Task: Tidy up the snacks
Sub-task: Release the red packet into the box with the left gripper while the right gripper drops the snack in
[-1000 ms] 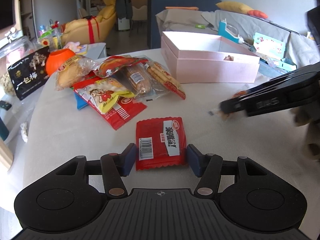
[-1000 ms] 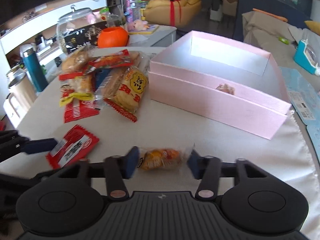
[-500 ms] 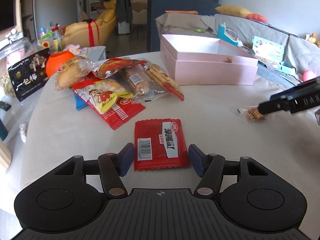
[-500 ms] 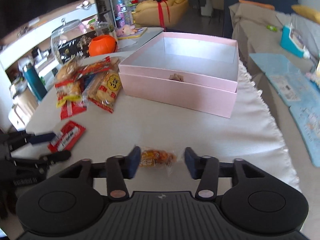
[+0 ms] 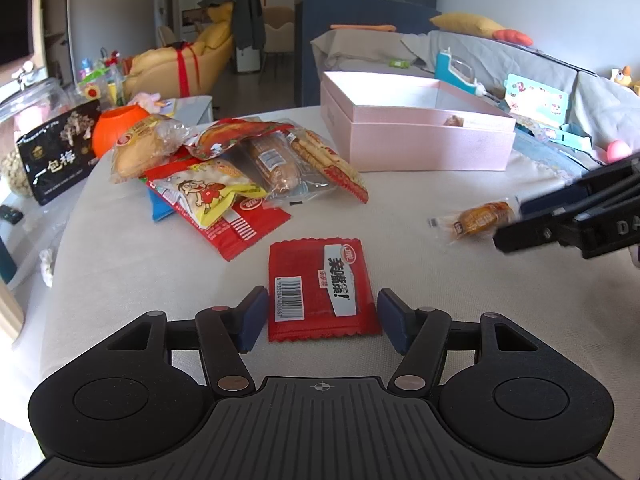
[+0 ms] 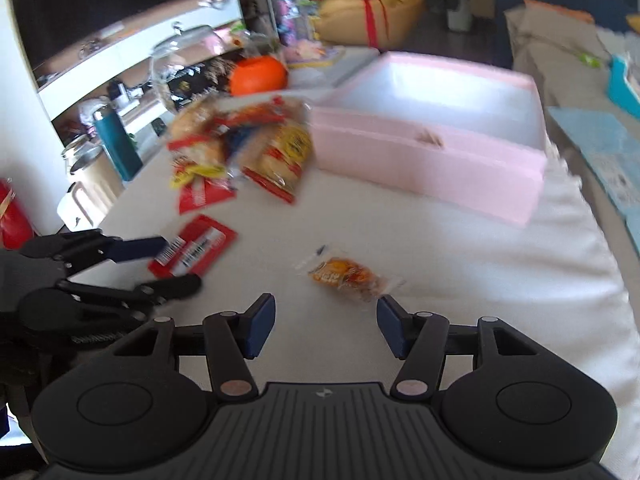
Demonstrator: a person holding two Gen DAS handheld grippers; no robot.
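My left gripper [image 5: 322, 316] stands wide astride the red packet [image 5: 320, 286], unclamped; my right gripper [image 6: 326, 326], just opening, holds nothing; next: close left, box it.

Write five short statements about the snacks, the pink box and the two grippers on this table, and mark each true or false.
1. The flat red snack packet lies between the left gripper's open jaws. True.
2. The right gripper clamps the small orange clear-wrapped snack. False: its jaws have just been opening, and the snack lies on the white tablecloth ahead of them.
3. The open pink cardboard box is packed full. False: only one small brown item shows inside.
4. A heap of mixed snack bags lies beside the box. True.
5. The red packet rests inside the box. False: it lies on the tablecloth.
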